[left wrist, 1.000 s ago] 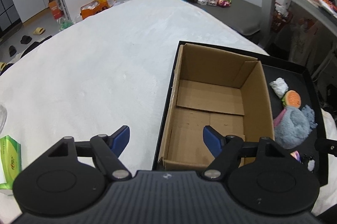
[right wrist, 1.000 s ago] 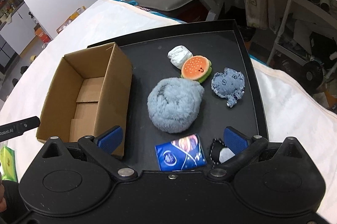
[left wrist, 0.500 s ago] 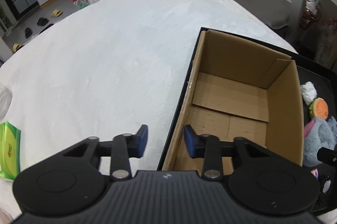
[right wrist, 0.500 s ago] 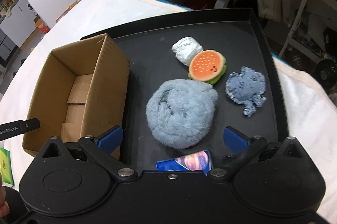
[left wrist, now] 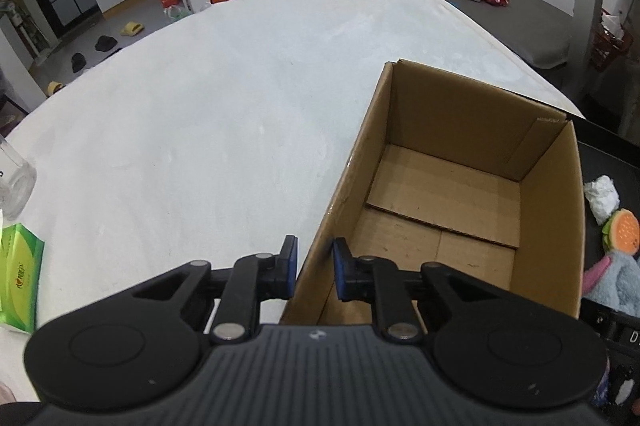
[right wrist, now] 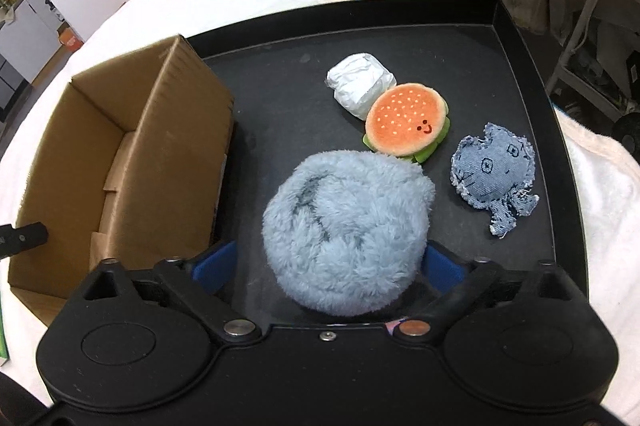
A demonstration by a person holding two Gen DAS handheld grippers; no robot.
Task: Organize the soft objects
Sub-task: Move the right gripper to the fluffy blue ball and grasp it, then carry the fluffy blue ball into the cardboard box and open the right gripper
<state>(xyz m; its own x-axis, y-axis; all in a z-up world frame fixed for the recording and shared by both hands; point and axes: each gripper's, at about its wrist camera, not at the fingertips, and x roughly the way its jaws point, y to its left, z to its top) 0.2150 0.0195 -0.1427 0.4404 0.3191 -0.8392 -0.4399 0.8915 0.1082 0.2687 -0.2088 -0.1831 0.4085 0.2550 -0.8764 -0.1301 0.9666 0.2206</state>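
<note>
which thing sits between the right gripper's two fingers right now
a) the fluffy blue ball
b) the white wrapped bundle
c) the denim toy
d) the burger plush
a: in the right wrist view the fluffy blue ball fills the gap of the right gripper as its jaws close in; the burger plush, denim toy and white wrapped bundle lie farther off on the black tray.

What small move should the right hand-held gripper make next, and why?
Probably finish closing on the fluffy blue ball. The right hand-held gripper is closing with the ball between its pads, which do not visibly press it yet. The left hand-held gripper is closing over the wall of the empty box, steadying it for the drop.
</note>
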